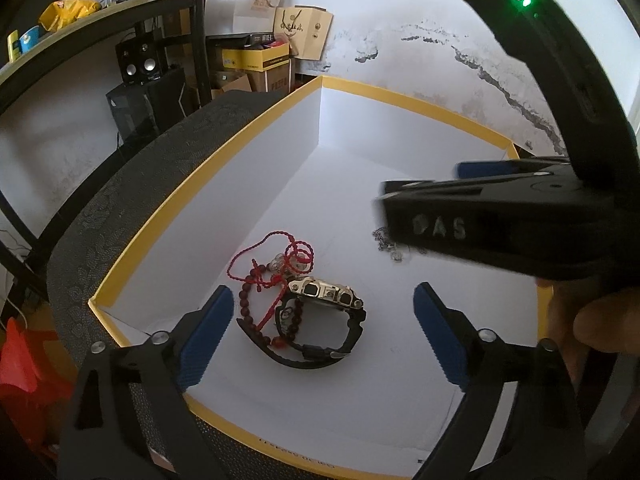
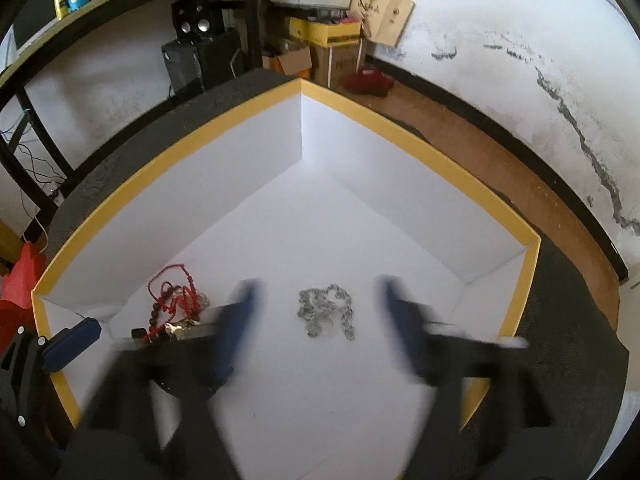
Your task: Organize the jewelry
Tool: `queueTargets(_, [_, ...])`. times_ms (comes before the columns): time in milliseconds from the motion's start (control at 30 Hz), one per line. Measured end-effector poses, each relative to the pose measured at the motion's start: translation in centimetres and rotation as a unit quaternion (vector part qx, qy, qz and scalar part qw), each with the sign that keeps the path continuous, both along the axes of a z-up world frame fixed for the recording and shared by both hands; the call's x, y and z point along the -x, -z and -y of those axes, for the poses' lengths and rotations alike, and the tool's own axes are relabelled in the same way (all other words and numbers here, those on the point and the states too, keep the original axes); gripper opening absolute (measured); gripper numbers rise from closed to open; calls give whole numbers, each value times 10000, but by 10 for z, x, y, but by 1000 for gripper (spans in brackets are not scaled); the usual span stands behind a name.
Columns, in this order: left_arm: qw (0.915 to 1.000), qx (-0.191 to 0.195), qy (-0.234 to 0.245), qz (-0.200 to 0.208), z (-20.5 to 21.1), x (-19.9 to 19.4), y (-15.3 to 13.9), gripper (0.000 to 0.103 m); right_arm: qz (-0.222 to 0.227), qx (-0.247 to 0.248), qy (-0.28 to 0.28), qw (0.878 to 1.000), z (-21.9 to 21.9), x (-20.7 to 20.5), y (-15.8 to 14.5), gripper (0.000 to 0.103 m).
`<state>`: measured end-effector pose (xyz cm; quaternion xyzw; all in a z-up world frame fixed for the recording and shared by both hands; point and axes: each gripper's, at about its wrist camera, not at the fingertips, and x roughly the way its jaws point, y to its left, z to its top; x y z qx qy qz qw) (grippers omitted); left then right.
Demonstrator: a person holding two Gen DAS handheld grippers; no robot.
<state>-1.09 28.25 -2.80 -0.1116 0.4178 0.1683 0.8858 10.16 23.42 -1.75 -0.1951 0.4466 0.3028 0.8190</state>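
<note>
A white box with a yellow rim (image 1: 192,184) (image 2: 460,176) holds the jewelry. A gold-faced black watch (image 1: 324,320), a dark red bead bracelet (image 1: 250,296) and a red cord necklace (image 1: 280,256) lie piled together in it; the pile also shows in the right wrist view (image 2: 176,308). A silver chain (image 2: 326,312) lies apart on the box floor, partly hidden in the left wrist view (image 1: 390,246). My left gripper (image 1: 324,336) is open and empty, straddling the watch. My right gripper (image 2: 320,320) is open, blurred, above the chain.
The box sits on a dark patterned mat (image 1: 132,200) (image 2: 568,344). A shelf with speakers (image 1: 140,60), cardboard boxes (image 1: 256,64) and paper bags (image 1: 304,32) stand against the cracked white wall. A red bag (image 1: 24,376) lies at the left.
</note>
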Motion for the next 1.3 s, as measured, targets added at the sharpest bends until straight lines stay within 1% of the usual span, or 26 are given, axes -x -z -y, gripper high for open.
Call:
queueTargets(33, [10000,5,-8,13,0,0,0,91,61,14,-11,10000,0,2,-1,83])
queueTargets(67, [10000,6,-11,18,0,0,-1,91,74,18,-6,10000,0,2,-1,86])
queueTargets(133, [10000,16,-2,37,1,0,-1,92,41,-5,-3,10000,1,3,-3,97])
queueTargets(367, [10000,-13,37,84,7,-2,-5,92,279,-105,74,9995,13,8,-20,97])
queueTargets(533, [9999,-22,75,112,16,-4,-11,92,425,-324,356,9979,43,14,-40,97])
queueTargets(600, [9998,-46,126,136,23,-4,-15,92,431,-469,585,9963,68,17,-51,97])
queueTargets(733, [9988,-163,364,277,52,-11,-29,92,627,-525,990,9917,124,26,-67,97])
queueTargets(867, [9964,-203,740,361,98,-20,-39,92,778,-656,1673,9806,213,34,-80,97])
queueTargets(933, [9938,-228,1023,369,132,-26,-42,92,849,-627,2050,9730,259,39,-81,97])
queueTargets(1033, [9892,-272,1385,382,180,-31,-44,92,908,-524,2477,9631,313,46,-77,97])
queueTargets(1100, [9862,-280,1583,396,207,-33,-45,92,949,-549,2841,9525,356,54,-72,97])
queueTargets(1167, [9822,-308,1810,395,237,-34,-44,92,942,-536,3072,9454,386,59,-63,97])
queueTargets(1300, [9782,-309,2024,351,276,-36,-39,92,867,-529,3385,9355,435,68,-46,97])
